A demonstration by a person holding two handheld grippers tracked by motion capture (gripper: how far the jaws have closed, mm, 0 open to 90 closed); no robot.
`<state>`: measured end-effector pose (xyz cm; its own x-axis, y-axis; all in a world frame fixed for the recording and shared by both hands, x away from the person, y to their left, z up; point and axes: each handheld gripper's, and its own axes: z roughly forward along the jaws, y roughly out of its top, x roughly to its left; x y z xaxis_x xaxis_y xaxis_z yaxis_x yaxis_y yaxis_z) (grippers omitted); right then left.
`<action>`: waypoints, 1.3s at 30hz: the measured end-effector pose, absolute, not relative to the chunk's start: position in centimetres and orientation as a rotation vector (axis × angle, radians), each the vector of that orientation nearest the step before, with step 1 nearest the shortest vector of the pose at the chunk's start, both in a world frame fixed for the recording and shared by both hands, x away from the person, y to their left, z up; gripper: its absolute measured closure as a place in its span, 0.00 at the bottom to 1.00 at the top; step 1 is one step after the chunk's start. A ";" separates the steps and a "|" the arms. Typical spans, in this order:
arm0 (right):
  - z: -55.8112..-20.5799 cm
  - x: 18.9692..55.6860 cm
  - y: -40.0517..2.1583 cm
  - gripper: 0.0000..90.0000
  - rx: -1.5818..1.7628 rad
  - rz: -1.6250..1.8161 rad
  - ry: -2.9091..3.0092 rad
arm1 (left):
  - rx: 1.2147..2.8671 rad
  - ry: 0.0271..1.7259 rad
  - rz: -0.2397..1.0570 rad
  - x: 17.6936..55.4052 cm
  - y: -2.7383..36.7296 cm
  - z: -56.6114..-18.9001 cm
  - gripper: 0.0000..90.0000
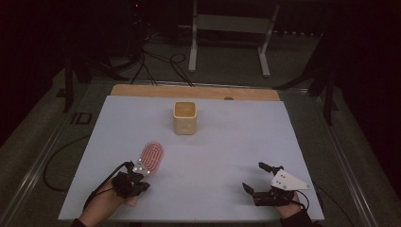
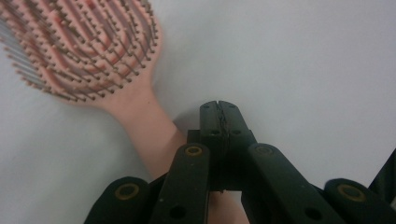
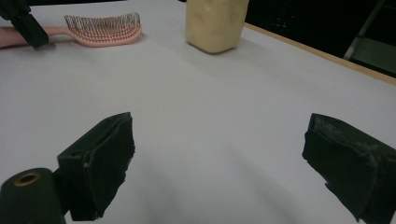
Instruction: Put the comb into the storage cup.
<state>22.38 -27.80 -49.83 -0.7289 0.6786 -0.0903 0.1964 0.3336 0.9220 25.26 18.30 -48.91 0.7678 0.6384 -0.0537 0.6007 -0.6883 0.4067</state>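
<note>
A pink hairbrush (image 1: 152, 156) lies bristles-up on the white table top (image 1: 213, 142), left of centre. In the left gripper view its head (image 2: 79, 42) is at the upper left, and its handle runs down under the jaws. My left gripper (image 1: 142, 171) sits over the handle end with its jaws shut together (image 2: 219, 112) and nothing between them. My right gripper (image 1: 253, 176) rests near the front right edge, jaws wide open (image 3: 219, 158) over bare table. From the right gripper view, the brush (image 3: 105, 28) and the left gripper's tip (image 3: 25, 25) are far off.
A beige square cup (image 1: 185, 117) stands upright at the table's middle back, also seen as the cup (image 3: 215, 23) ahead of the right gripper. A wooden strip (image 1: 194, 91) edges the far side. Cables and a metal stand (image 1: 229, 33) lie on the floor beyond.
</note>
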 end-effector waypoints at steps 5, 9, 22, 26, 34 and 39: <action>-49.9 22.4 -27.8 0.09 0.770 1.383 2.138 | 2.575 0.956 0.122 25.2 19.0 -48.8 1.00; -49.9 22.5 -27.8 0.09 0.773 1.384 2.139 | 2.594 0.962 0.123 25.3 19.5 -48.8 1.00; -50.0 22.6 -27.8 0.09 0.772 1.382 2.142 | 2.617 1.015 0.140 25.7 21.6 -48.5 1.00; -50.0 22.6 -27.7 0.09 0.774 1.380 2.144 | 2.619 1.042 0.148 26.1 22.4 -48.4 1.00; -49.9 22.6 -27.6 0.09 0.769 1.383 2.141 | 2.630 1.048 0.159 26.3 22.9 -47.9 1.00; -49.8 22.9 -27.5 0.09 0.768 1.392 2.137 | 2.634 1.024 0.166 26.1 23.1 -46.2 1.00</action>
<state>22.85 -27.51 -49.77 -0.7308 0.6773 -0.0848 0.1963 0.3275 0.9242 26.14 23.12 -46.17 0.7376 0.6752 -0.0045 0.6394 -0.6964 0.3260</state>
